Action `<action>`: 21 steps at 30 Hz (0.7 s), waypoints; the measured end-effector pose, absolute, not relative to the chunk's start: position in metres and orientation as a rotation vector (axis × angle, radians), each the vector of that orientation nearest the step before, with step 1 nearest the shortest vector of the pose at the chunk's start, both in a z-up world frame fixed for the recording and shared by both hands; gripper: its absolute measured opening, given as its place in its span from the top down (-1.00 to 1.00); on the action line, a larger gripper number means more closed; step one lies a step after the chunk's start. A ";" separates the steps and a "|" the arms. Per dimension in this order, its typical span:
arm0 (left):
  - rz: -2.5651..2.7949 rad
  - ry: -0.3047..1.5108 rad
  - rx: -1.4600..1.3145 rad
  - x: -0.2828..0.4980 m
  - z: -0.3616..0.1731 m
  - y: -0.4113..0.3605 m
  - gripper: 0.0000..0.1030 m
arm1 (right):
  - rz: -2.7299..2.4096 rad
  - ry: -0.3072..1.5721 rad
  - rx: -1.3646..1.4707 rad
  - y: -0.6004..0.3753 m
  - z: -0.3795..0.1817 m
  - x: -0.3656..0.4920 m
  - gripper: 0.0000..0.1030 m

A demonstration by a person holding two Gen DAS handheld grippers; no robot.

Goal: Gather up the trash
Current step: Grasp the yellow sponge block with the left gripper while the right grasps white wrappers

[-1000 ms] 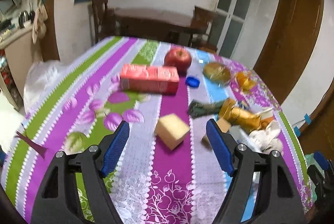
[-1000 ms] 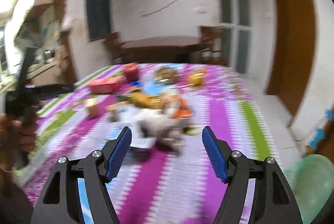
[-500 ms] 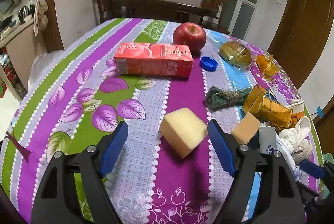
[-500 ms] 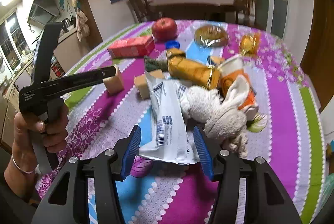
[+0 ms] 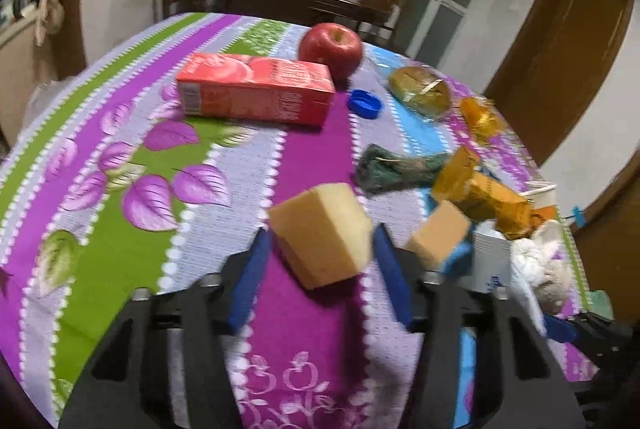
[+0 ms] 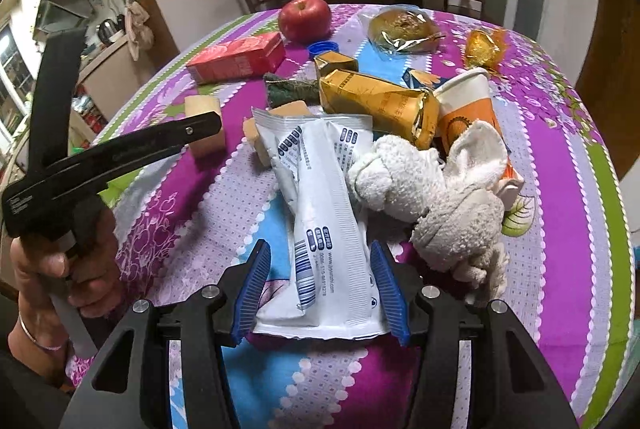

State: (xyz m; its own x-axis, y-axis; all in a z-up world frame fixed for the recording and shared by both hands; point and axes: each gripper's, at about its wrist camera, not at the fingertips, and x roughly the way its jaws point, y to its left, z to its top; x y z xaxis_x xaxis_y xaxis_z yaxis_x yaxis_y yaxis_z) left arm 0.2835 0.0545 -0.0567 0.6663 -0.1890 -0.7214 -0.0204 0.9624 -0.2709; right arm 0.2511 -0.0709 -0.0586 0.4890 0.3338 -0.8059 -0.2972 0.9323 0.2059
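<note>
A yellow sponge block [image 5: 320, 233] lies on the striped tablecloth [image 5: 120, 249]. My left gripper [image 5: 322, 229] is closing on it, a blue pad tip close at each side, and I see no squeeze. In the right wrist view a white printed packet [image 6: 320, 197] fills the gap of my right gripper [image 6: 320, 243], and both pads rest against its edges. The left tool's black finger [image 6: 160, 141] reaches over the same sponge [image 6: 204, 125], with a hand [image 6: 60, 269] on its handle.
A red juice carton [image 5: 256, 93], an apple [image 5: 330, 47], a blue cap [image 5: 364, 104], a wrapped bun [image 5: 420, 91] and a green scrubber [image 5: 396, 169] lie further back. A gold packet [image 6: 376, 105], a paper cup [image 6: 468, 105], a white cloth [image 6: 440, 189] and a second sponge [image 5: 438, 233] crowd the right.
The left gripper sank toward the yellow sponge and its jaws narrowed around it. The right gripper swung down onto the white packet and narrowed until the pads met its edges.
</note>
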 end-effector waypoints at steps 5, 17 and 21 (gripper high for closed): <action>-0.107 0.821 -0.307 0.277 -0.059 0.058 0.14 | 0.313 0.977 0.018 -0.063 -0.057 0.241 0.28; -0.110 0.784 -0.540 0.269 -0.067 0.086 0.28 | 0.281 0.938 -0.015 -0.034 -0.044 0.195 0.38; -0.117 0.778 -0.511 0.269 -0.066 0.082 0.36 | 0.267 0.902 -0.038 -0.029 -0.033 0.176 0.38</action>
